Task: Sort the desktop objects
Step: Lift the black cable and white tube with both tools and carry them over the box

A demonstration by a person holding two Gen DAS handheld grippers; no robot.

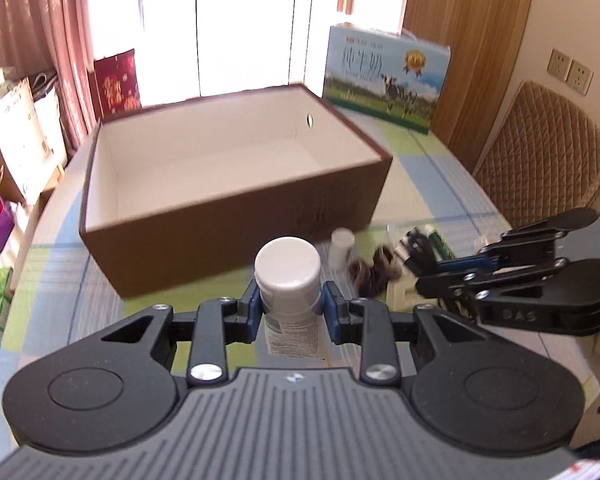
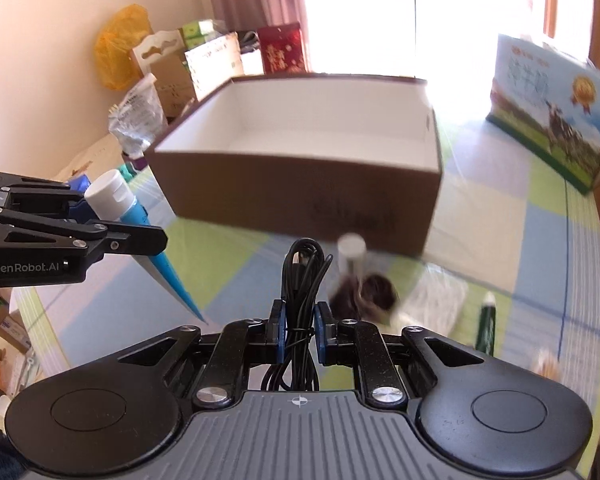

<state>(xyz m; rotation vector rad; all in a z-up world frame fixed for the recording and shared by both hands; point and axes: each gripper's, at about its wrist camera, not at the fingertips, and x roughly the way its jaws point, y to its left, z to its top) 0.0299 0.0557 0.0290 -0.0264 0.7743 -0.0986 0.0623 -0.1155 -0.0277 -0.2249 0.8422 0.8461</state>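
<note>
My left gripper [image 1: 288, 306] is shut on a blue tube with a white cap [image 1: 287, 266], held above the table in front of the open brown box [image 1: 236, 216]. The tube [image 2: 116, 200] and left gripper [image 2: 112, 224] also show at the left of the right wrist view. My right gripper [image 2: 300, 330] is shut on a coiled black cable [image 2: 302, 280], held above the table before the same box [image 2: 300, 196]. The right gripper [image 1: 432, 276] shows at the right of the left wrist view. The box inside is white and looks empty.
On the checked tablecloth [image 2: 500, 240] lie a small white-capped bottle [image 2: 352, 254], a dark brown fuzzy thing [image 2: 374, 290], and a green marker [image 2: 487, 322]. A milk carton box [image 1: 384, 76] stands behind the brown box. A chair [image 1: 540, 156] is at the right.
</note>
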